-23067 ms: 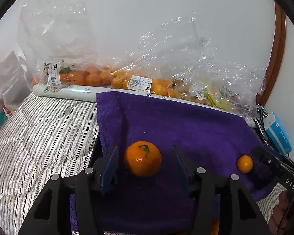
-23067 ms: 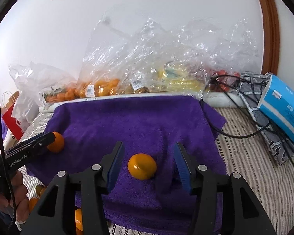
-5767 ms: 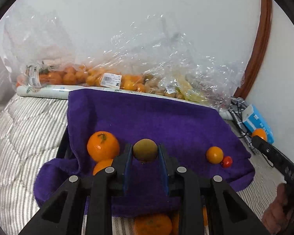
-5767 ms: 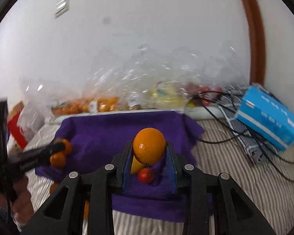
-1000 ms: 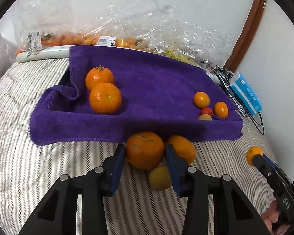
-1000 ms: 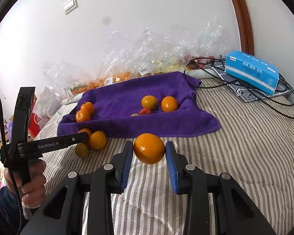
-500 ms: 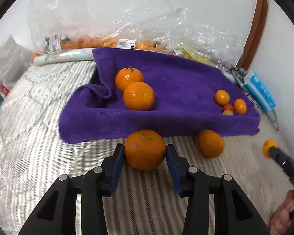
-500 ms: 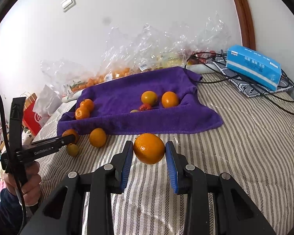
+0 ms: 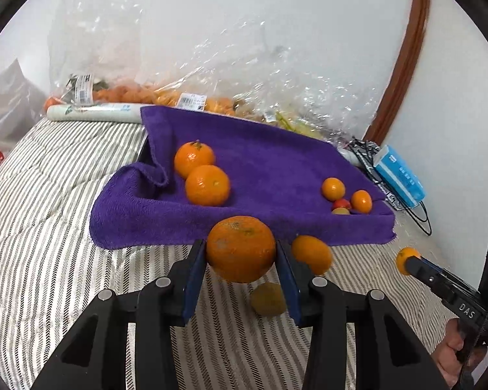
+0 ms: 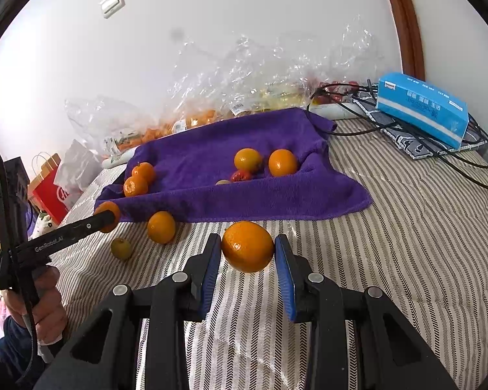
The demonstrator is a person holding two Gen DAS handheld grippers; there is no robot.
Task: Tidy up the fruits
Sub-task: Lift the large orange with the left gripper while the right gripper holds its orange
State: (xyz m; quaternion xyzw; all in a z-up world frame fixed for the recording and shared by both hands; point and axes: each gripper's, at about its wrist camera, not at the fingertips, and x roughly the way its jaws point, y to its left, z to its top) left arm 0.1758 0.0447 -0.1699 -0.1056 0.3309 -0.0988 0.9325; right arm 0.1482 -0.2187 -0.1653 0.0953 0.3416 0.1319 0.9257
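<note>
While the left hand-held gripper (image 9: 240, 260) clamped a large mandarin (image 9: 240, 248) above the striped bed (image 9: 48, 227), the right hand-held gripper (image 10: 247, 260) clamped an orange (image 10: 247, 246) in front of the purple towel (image 10: 244, 201).

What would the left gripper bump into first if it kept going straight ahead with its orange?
Probably the front edge of the purple towel. The left gripper, shut on a big orange, points at it across bare striped bedding, though depth is hard to judge.
</note>
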